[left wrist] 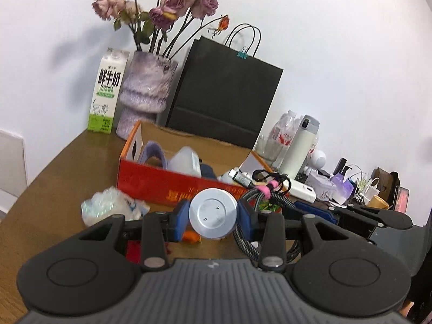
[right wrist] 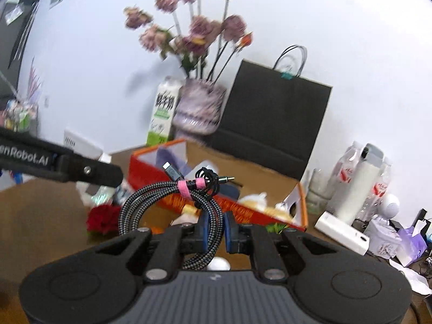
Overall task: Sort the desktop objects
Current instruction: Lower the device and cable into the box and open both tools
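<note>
The left tongs (left wrist: pixel 213 217) pinch a round silver puck (left wrist: pixel 212 214) between blue pads, held above the brown worktop (left wrist: pixel 54 178) just in front of the red cardboard box (left wrist: pixel 162 181). The right tongs (right wrist: pixel 214 232) are pressed on a coiled braided cable (right wrist: pixel 172 199) bound with a pink strap (right wrist: pixel 183 186), raised before the same box (right wrist: pixel 151 167), whose open top shows several items inside.
</note>
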Tool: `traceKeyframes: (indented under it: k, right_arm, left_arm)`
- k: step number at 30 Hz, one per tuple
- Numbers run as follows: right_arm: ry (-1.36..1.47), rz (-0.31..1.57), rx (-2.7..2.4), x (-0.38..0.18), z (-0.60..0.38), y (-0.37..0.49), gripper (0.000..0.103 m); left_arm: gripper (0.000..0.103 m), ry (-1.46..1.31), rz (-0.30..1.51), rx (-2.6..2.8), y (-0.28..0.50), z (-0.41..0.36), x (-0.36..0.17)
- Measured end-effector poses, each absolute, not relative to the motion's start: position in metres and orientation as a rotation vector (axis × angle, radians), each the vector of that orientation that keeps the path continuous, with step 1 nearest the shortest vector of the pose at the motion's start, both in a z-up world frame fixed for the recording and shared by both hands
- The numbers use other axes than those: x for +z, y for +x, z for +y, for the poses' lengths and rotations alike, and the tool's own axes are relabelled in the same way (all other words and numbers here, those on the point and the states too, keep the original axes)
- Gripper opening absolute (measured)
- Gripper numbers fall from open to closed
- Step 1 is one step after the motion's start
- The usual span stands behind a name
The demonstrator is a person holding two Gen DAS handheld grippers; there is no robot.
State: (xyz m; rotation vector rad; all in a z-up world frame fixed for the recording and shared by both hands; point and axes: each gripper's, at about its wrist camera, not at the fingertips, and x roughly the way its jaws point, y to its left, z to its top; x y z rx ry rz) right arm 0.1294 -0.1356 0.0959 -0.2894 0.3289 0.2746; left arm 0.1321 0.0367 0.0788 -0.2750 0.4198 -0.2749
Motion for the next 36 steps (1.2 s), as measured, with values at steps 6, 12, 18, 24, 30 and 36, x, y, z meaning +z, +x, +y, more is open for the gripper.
traceKeyframes:
  k: [6, 12, 18, 24, 30, 36]
  right_arm:
    - [-0.202, 0.294, 0.225, 0.115, -0.144, 0.159, 0.010]
    - [-0.131, 0.266, 0.127, 0.116, -0.147, 0.208, 0.010]
    - [-0.043, 0.300, 0.102, 0.093, -0.153, 0.272, 0.010]
    - [-0.051, 0.339, 0.110, 0.080, -0.153, 0.323, 0.010]
    - [-0.014, 0.430, 0.090, 0.069, -0.162, 0.358, 0.027]
    - [-0.016, 0.461, 0.144, 0.069, -0.160, 0.356, 0.094]
  left_arm:
    - [0.040, -0.280, 0.369, -0.250, 0.165, 0.027, 0.109]
    - [0.040, -0.315, 0.333, -0.187, 0.218, 0.018, 0.116]
    - [0.040, -0.298, 0.376, -0.159, 0.276, 0.013, 0.095]
    - [0.040, -0.261, 0.389, -0.123, 0.323, 0.012, 0.088]
    - [0.102, -0.172, 0.446, -0.061, 0.354, 0.007, 0.077]
    - [0.103, -0.187, 0.448, -0.020, 0.351, 0.012, 0.075]
